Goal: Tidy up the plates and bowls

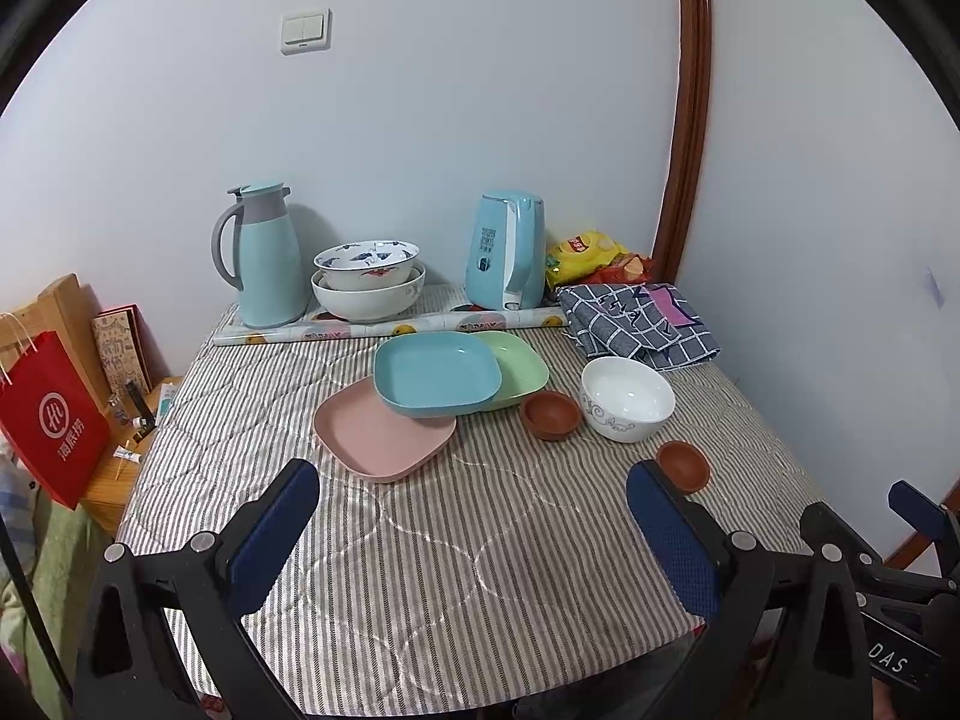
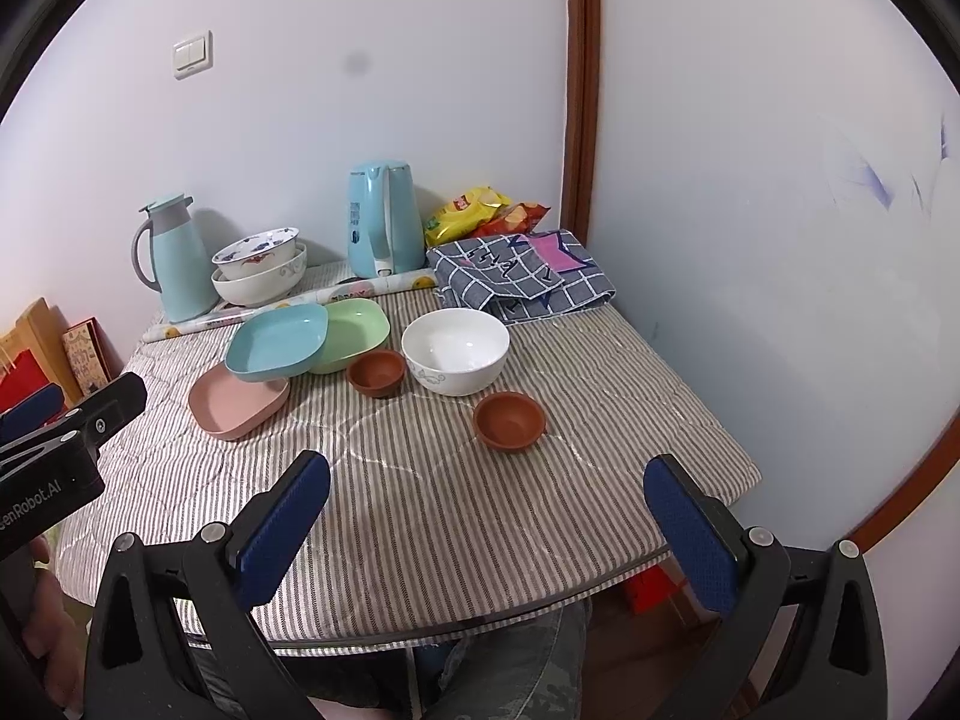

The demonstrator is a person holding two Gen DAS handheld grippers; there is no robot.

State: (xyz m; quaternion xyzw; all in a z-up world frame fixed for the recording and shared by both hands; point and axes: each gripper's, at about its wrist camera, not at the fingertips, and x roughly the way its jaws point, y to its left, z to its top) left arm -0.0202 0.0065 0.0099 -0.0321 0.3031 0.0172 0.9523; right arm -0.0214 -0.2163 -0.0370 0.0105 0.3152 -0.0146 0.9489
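Both the left gripper (image 1: 474, 516) and right gripper (image 2: 486, 510) hover with fingers spread apart, nothing between them, in front of the white bowl (image 2: 455, 350), flanked by 2 brown bowls (image 2: 509, 420).

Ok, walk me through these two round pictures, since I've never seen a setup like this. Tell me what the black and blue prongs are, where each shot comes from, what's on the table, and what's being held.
There is no robot: a person holds a clamp-like tool in each hand. Each tool carries a wide-angle camera looking along its two blue-padded fingers, hence the round pictures. One shot shows the left gripper, the other the right gripper. Both are open and hold nothing.

On the striped tablecloth lie a blue plate resting partly on a pink plate and a green plate, a white bowl and two small brown bowls. At the back stand a thermos jug, two stacked patterned bowls, an electric kettle and a folded checked cloth.
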